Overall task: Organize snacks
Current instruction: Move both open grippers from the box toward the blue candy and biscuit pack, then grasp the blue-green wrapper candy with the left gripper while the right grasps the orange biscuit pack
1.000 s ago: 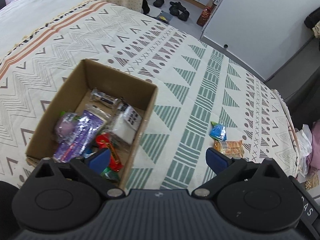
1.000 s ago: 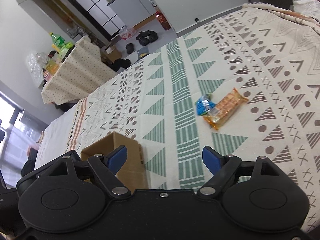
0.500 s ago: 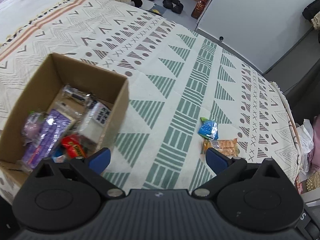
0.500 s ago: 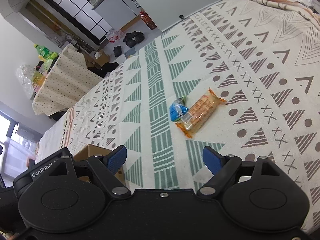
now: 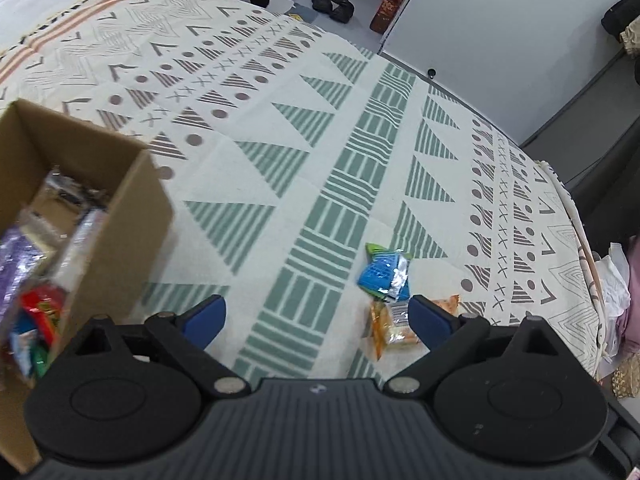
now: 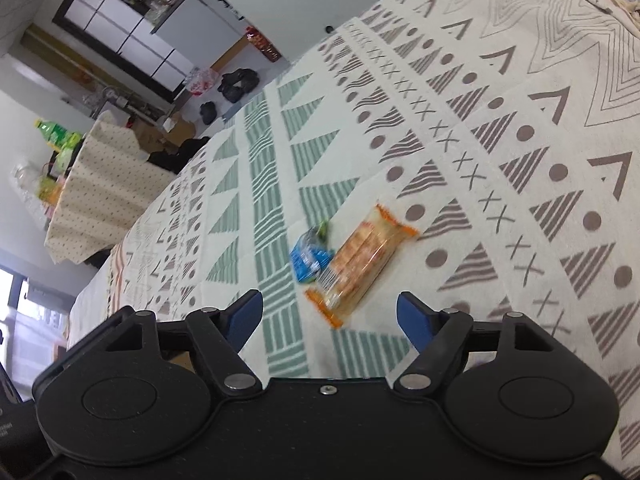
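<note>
In the left wrist view, the left gripper holds its 2 blue-padded jaws wide with nothing between them, while a brown cardboard box filled with wrapped snacks fills the left edge of the frame on the patterned cream, green and grey bedspread. Lower right of centre lie a small blue foil snack packet and, touching it, a long orange-edged clear biscuit pack, partly behind the right pad. In the right wrist view, the right gripper has its jaws apart but closing, empty, with the blue packet and biscuit pack at centre just beyond its tips.

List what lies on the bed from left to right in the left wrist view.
Cardboard box with snacks inside → blue snack packet → orange cracker packet, just right of and nearer than the blue one, touching it.
</note>
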`<state>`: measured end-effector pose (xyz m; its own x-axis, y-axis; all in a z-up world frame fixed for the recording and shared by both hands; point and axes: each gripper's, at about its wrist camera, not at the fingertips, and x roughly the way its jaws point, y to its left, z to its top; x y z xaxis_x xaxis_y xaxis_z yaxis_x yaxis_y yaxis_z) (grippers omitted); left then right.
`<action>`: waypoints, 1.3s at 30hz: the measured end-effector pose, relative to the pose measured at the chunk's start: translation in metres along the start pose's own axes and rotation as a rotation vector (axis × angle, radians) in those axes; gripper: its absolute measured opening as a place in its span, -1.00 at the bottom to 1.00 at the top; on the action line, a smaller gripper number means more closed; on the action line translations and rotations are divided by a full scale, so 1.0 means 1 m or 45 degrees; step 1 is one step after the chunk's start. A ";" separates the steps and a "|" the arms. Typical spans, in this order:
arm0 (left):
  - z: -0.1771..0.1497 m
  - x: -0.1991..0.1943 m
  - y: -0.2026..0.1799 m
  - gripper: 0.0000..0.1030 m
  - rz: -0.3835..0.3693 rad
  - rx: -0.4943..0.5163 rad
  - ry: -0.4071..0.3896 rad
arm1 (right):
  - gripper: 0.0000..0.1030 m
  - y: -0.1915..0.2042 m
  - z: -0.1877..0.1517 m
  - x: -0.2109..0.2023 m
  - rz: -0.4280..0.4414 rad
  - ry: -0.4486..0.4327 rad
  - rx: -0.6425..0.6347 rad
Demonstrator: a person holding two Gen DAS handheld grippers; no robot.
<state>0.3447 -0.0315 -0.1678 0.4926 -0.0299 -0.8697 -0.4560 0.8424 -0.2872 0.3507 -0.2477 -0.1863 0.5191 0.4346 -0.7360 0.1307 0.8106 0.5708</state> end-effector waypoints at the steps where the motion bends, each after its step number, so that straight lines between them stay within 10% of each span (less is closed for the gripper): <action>1: 0.001 0.005 -0.002 0.85 -0.004 0.000 0.005 | 0.34 -0.003 0.002 0.004 0.000 0.004 0.017; 9: 0.007 0.049 -0.016 0.56 -0.003 -0.022 0.065 | 0.16 -0.025 0.011 0.045 0.029 0.055 0.209; 30: 0.013 0.105 -0.063 0.54 -0.004 0.219 0.111 | -0.48 -0.060 0.027 0.063 0.020 0.075 0.320; 35: 0.014 0.106 -0.065 -0.20 0.095 0.245 0.090 | -0.46 -0.070 0.030 0.050 -0.041 0.060 0.289; 39: 0.016 0.096 -0.052 -0.28 0.083 0.198 0.096 | -0.17 -0.064 0.031 0.053 -0.087 0.062 0.292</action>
<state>0.4278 -0.0691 -0.2301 0.4063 -0.0079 -0.9137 -0.3618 0.9169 -0.1688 0.3959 -0.2890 -0.2508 0.4618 0.4044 -0.7894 0.3557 0.7309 0.5825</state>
